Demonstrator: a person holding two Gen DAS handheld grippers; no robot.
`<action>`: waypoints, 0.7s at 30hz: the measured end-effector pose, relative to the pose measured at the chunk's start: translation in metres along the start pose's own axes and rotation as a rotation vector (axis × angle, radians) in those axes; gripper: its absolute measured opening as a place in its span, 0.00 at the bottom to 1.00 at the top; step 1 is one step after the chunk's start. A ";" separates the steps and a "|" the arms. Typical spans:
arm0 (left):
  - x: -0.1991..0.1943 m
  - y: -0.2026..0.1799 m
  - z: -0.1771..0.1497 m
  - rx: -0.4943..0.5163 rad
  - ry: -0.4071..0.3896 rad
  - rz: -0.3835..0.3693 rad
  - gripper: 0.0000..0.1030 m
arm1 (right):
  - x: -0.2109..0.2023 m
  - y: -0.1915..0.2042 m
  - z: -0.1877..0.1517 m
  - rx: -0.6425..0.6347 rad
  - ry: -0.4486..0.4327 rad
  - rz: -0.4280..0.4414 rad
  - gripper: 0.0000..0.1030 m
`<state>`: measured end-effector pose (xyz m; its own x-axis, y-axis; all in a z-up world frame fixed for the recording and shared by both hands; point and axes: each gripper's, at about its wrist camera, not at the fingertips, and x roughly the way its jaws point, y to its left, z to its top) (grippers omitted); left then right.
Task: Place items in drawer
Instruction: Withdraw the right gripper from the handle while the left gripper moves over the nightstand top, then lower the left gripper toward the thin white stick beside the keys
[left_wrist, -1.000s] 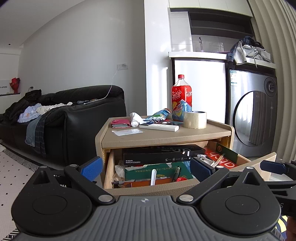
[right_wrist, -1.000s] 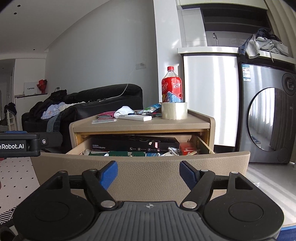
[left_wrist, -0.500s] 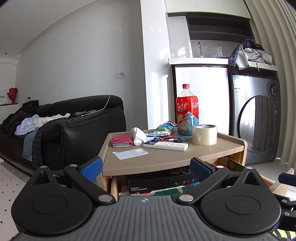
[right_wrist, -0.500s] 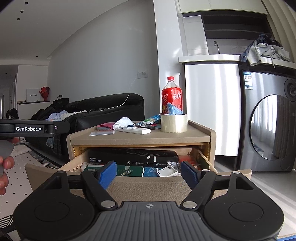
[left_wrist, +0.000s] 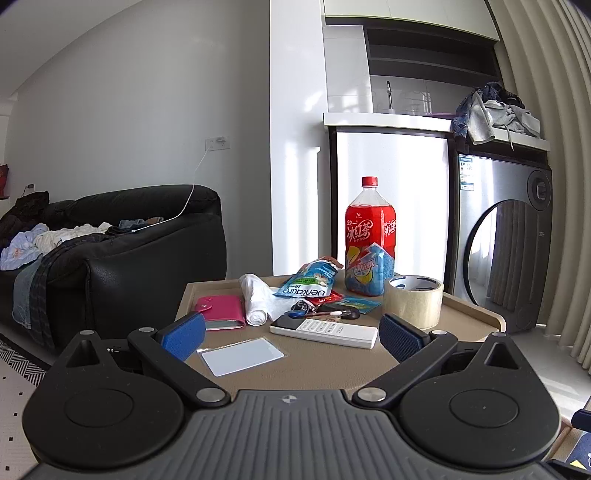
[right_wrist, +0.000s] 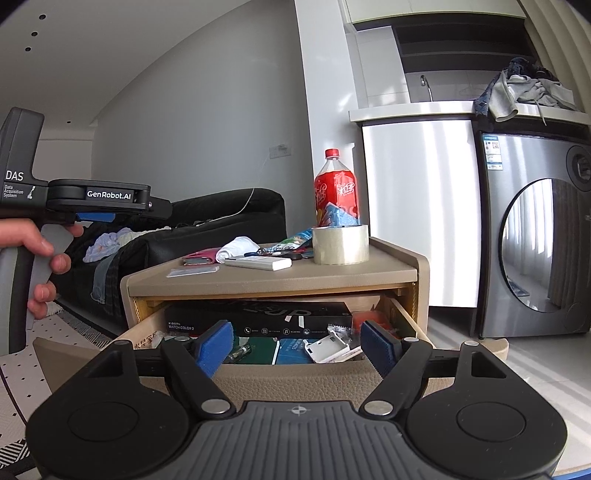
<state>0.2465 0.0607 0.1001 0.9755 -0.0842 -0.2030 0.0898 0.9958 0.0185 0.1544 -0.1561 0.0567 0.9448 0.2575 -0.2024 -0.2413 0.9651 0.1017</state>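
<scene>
The beige bedside table (left_wrist: 325, 369) carries a white remote (left_wrist: 325, 331), a white card (left_wrist: 242, 356), a pink wallet (left_wrist: 221, 308), a rolled white cloth (left_wrist: 255, 302), a Dentaure pouch (left_wrist: 308, 282), keys (left_wrist: 303, 308), a tape roll (left_wrist: 413, 301) and a red bottle (left_wrist: 370, 236). My left gripper (left_wrist: 291, 336) is open and empty, hovering above the tabletop's near edge, in front of the remote and card. My right gripper (right_wrist: 297, 343) is open and empty at the front of the open drawer (right_wrist: 295, 380), which holds a black watch box (right_wrist: 258, 319) and other items.
A black sofa (left_wrist: 110, 258) with clothes stands to the left. A washing machine (right_wrist: 535, 240) and white cabinet (right_wrist: 417, 203) stand behind on the right. In the right wrist view the left gripper's body (right_wrist: 88, 201) is held above and left of the table.
My left gripper has risen from drawer level to above the tabletop and moved closer to the items. My right gripper has risen slightly and now looks down into the open drawer.
</scene>
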 end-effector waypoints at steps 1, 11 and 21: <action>0.005 0.000 0.004 0.005 0.001 0.000 1.00 | 0.001 -0.001 0.000 0.003 0.002 0.000 0.77; 0.063 0.002 0.035 0.023 0.047 -0.043 1.00 | 0.005 -0.011 -0.003 0.037 0.005 0.015 0.77; 0.107 -0.001 0.054 0.033 0.110 -0.067 1.00 | 0.011 -0.017 0.001 0.047 -0.002 0.019 0.77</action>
<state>0.3620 0.0485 0.1311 0.9393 -0.1447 -0.3111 0.1629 0.9861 0.0333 0.1688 -0.1701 0.0540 0.9405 0.2761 -0.1980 -0.2491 0.9567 0.1509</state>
